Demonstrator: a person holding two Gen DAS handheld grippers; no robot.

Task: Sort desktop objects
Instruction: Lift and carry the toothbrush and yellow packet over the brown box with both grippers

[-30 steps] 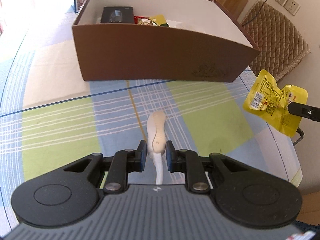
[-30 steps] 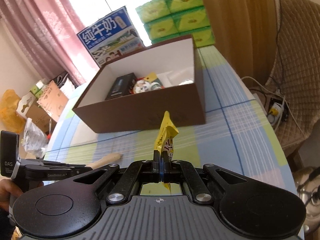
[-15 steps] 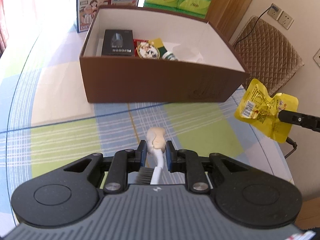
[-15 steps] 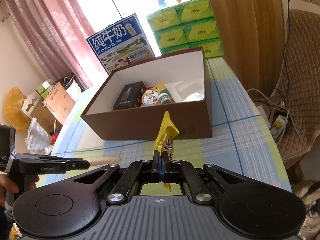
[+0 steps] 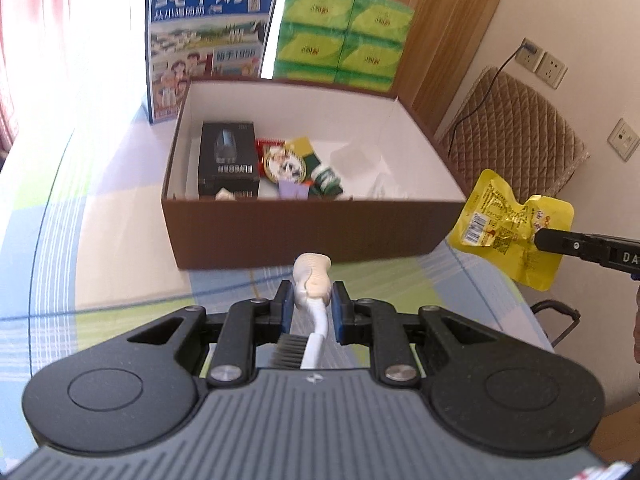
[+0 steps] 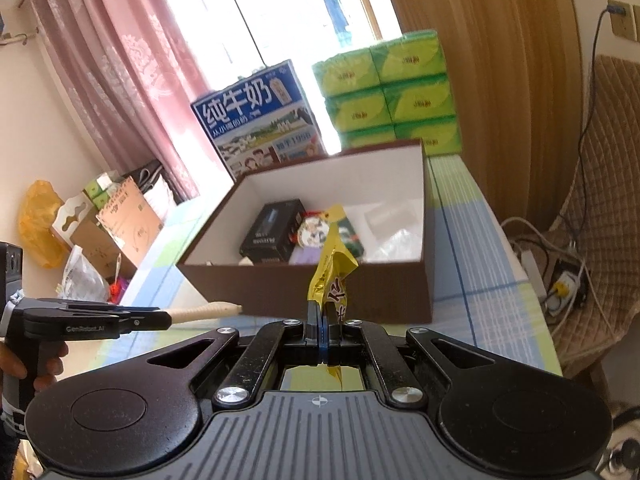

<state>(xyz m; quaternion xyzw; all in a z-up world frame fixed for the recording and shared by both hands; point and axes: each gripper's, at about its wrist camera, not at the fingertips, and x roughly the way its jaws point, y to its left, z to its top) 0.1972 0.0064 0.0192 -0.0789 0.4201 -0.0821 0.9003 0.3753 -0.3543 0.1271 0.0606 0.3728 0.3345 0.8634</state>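
Observation:
My left gripper (image 5: 310, 306) is shut on a white toothbrush (image 5: 312, 280), its cream handle pointing forward and its dark bristles back near the gripper body. It hangs in the air just short of the brown box (image 5: 304, 232). My right gripper (image 6: 322, 332) is shut on a yellow snack packet (image 6: 332, 276), held up in front of the same brown box (image 6: 320, 292). In the left wrist view that packet (image 5: 508, 224) shows at the right, level with the box's near right corner. Inside the box lie a black carton (image 5: 228, 160), a round-label pack and a green tube.
Behind the box stand a blue milk carton (image 5: 204, 40) and a stack of green tissue packs (image 5: 340, 40). A quilted chair (image 5: 516, 136) and trailing cables are to the right of the checked tablecloth (image 5: 100, 240). Bags and cardboard sit on the floor at the left.
Both grippers have risen and moved toward the box, so its inside now shows. The toothbrush came up off the tablecloth; the packet stays pinched in the right gripper.

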